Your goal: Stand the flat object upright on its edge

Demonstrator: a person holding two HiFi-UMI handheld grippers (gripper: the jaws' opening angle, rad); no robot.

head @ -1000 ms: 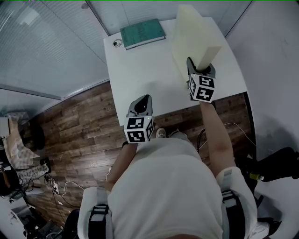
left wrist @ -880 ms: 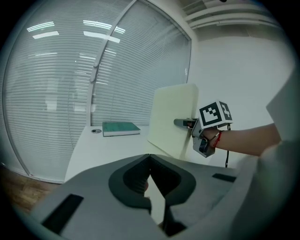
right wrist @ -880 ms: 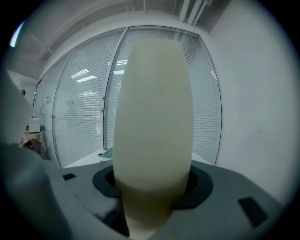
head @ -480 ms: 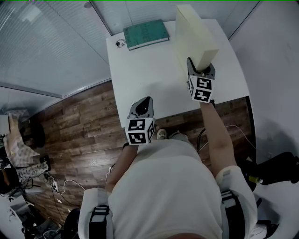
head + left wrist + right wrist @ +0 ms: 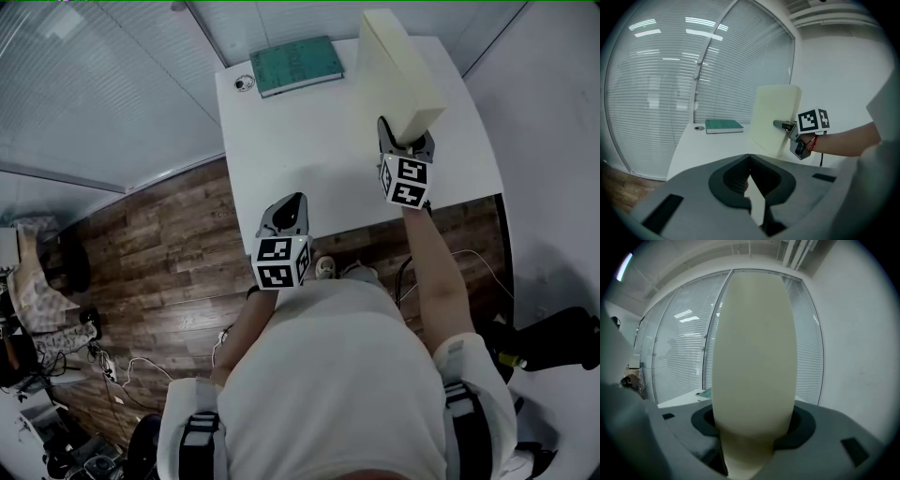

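Wooden floor (image 5: 141, 244) shows at the far left, below the edge of the white surface (image 5: 300, 131). A green book (image 5: 295, 66) lies flat at the far left corner of that surface, with a small round fitting (image 5: 246, 82) just beside it.

The left gripper (image 5: 296, 201) hangs over the near edge of the surface, well apart from the book. Its fingers (image 5: 729, 180) meet at the tips and nothing is between them.

Further right, the cream foam slab (image 5: 398, 70) stands upright on its narrow edge on the right half of the surface, and its lower edge seems to meet the top. The right gripper (image 5: 405, 139) has the slab's near end between its fingers (image 5: 705, 420). The pads press on both broad faces and pinch the foam in there, though they have just been opening a little.
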